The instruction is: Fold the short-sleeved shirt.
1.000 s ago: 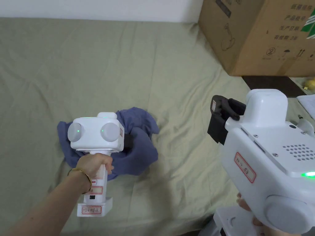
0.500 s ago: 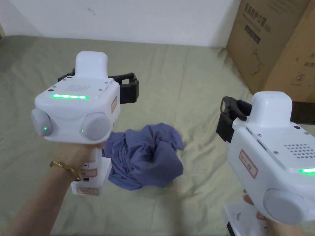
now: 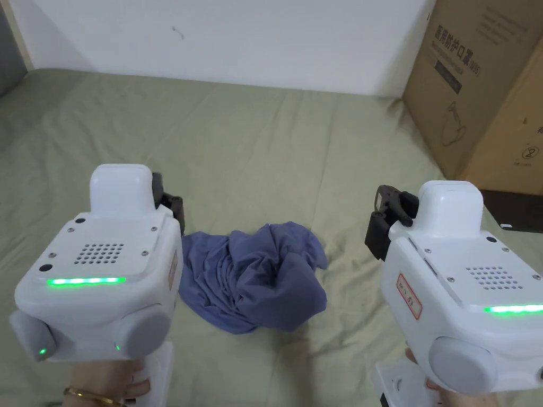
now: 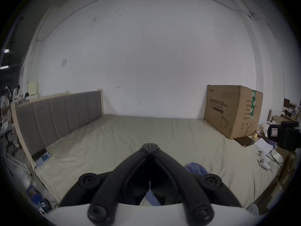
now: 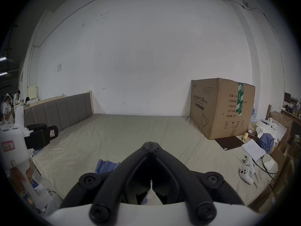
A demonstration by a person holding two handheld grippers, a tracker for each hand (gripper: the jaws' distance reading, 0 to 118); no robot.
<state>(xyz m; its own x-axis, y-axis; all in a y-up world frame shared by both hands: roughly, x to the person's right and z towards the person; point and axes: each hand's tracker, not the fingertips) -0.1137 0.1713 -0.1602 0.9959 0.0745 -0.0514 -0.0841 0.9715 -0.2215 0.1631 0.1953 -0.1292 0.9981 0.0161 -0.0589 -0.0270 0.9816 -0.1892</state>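
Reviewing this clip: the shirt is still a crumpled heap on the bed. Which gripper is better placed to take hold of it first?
Probably the left gripper: in the head view it sits beside the blue shirt, while the right gripper is farther off. Both are shut and empty.

Crumpled short-sleeved shirt (image 3: pixel 254 283) of plain slate-blue cloth, no print. Bed sheet (image 3: pixel 254 148) in pale olive green, unpatterned. White plastic left tool (image 4: pixel 149 146) with black jaws, a green light strip and a red-edged label. Right tool (image 5: pixel 151 144) in the same white with black jaws, green strip and red-edged label. Large cardboard box (image 3: pixel 488 90) in brown with dark printing and green tape. Padded headboard (image 4: pixel 58 115) in grey-brown with a pale wood edge. Wall (image 3: pixel 222 42) plain white. Gold bangle (image 3: pixel 93 396) on the wrist.
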